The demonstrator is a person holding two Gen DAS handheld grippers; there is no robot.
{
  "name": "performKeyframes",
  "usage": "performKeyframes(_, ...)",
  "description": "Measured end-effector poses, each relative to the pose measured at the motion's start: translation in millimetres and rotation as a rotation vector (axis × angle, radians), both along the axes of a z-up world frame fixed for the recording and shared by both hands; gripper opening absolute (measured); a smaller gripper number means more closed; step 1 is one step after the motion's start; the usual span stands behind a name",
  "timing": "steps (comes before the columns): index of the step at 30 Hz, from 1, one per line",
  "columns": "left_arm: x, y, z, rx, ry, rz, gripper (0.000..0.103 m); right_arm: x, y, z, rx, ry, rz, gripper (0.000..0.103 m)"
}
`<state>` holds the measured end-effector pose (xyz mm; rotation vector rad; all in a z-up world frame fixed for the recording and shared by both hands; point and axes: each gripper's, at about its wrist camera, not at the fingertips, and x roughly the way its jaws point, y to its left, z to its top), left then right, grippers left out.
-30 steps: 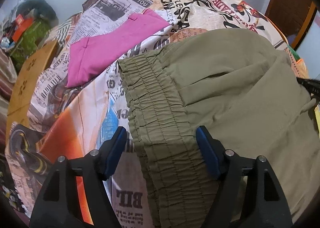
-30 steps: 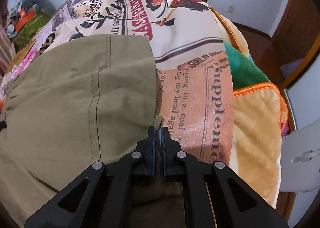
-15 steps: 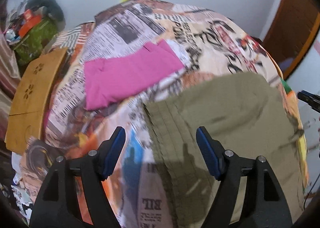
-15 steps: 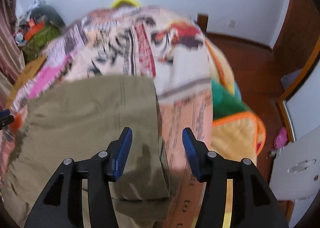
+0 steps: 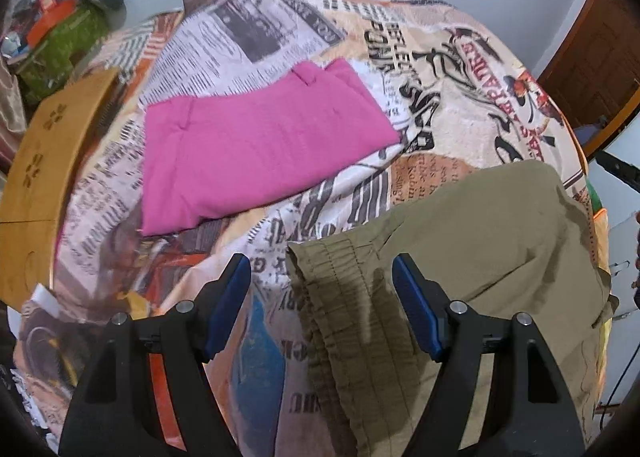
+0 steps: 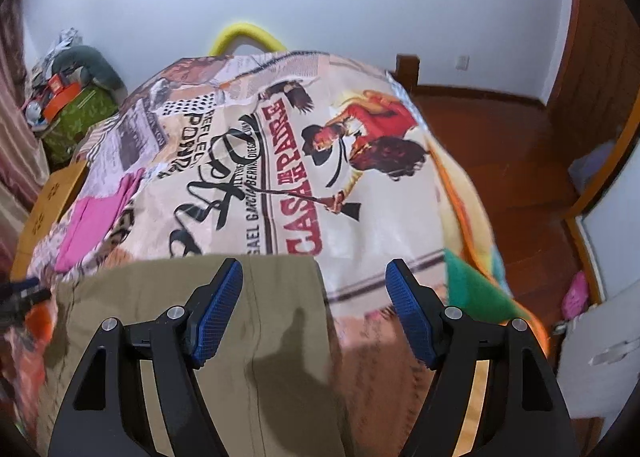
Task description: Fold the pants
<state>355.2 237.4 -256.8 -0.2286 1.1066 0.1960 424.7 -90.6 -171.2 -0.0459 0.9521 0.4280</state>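
Olive-green pants (image 5: 472, 257) lie folded on a bed with a newspaper-print cover (image 5: 280, 37), their gathered elastic waistband (image 5: 336, 297) toward the left. My left gripper (image 5: 320, 309) hovers open above that waistband, touching nothing. In the right wrist view the pants (image 6: 168, 297) show their straight right edge. My right gripper (image 6: 314, 309) hangs above that edge with its jaws opening and no cloth pinched between them; its shadow falls on the fabric. A tip of the right gripper (image 5: 616, 169) shows at the left wrist view's right border.
Folded pink pants (image 5: 256, 141) lie further back on the bed, also visible as pink pants (image 6: 92, 225). A wooden board (image 5: 36, 185) flanks the left side. Green and orange blankets (image 6: 476, 289) hang off the right edge over a wooden floor (image 6: 500, 161). Clutter (image 6: 68, 101) sits by the wall.
My right gripper let go of the pants' edge, opened wide and rose. Both grippers pulled back and up, so the pants sit lower in both views and more of the bed shows.
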Motion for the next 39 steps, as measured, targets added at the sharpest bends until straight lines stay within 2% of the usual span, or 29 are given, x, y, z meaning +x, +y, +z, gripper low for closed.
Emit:
performKeyframes(5, 12.6, 3.6, -17.4, 0.004, 0.030, -0.009, 0.073, 24.4, 11.9, -33.7, 0.000, 0.065, -0.007, 0.071)
performKeyframes(9, 19.5, 6.5, -28.7, -0.020, 0.039, -0.014, 0.073, 36.1, 26.6, -66.4, -0.017, 0.139, 0.033, 0.069)
performKeyframes(11, 22.4, 6.8, -33.8, -0.029, 0.042, -0.016, 0.073, 34.6, 34.3, -79.1, -0.036, 0.154, 0.067, 0.060)
performKeyframes(13, 23.8, 6.7, -37.8, -0.036, 0.039, -0.015, 0.073, 29.5, 35.0, -81.2, -0.017, 0.129, 0.069, 0.054)
performKeyframes(14, 24.1, 6.9, -39.3, -0.039, 0.032, -0.010, 0.073, 28.7, 34.6, -81.4, 0.001, 0.135, 0.077, 0.043)
performKeyframes(16, 24.1, 8.6, -40.2, -0.050, 0.017, 0.008, 0.073, 27.3, 33.8, -80.8, 0.038, 0.161, 0.087, 0.029)
performKeyframes(17, 23.7, 9.2, -40.6, -0.059, 0.008, 0.019, 0.071, 25.4, 34.4, -79.8, 0.016, 0.150, 0.079, 0.021)
performKeyframes(19, 24.0, 8.6, -41.9, -0.087, -0.002, 0.021, 0.058, 21.5, 37.1, -79.5, -0.025, 0.126, 0.085, 0.014)
performKeyframes(22, 22.0, 4.3, -39.2, -0.071, -0.014, 0.019, 0.055, 14.5, 37.9, -76.0, -0.040, 0.093, 0.079, 0.012)
performKeyframes(25, 19.0, -1.8, -30.2, -0.007, -0.032, 0.003, 0.053, 6.3, 36.2, -63.5, -0.058, 0.036, 0.073, 0.011)
performKeyframes(29, 14.1, -9.1, -9.4, 0.094, -0.074, -0.027, 0.052, -2.2, 37.2, -28.3, -0.045, -0.048, 0.087, 0.011)
performKeyframes(32, 10.9, -6.6, 9.1, 0.110, -0.104, -0.021, 0.051, -5.1, 38.8, 1.6, -0.028, -0.107, 0.096, 0.011)
performKeyframes(39, -0.9, 0.6, 71.5, 0.129, -0.230, 0.008, 0.049, -13.3, 50.3, 80.9, 0.027, -0.261, 0.088, 0.011)
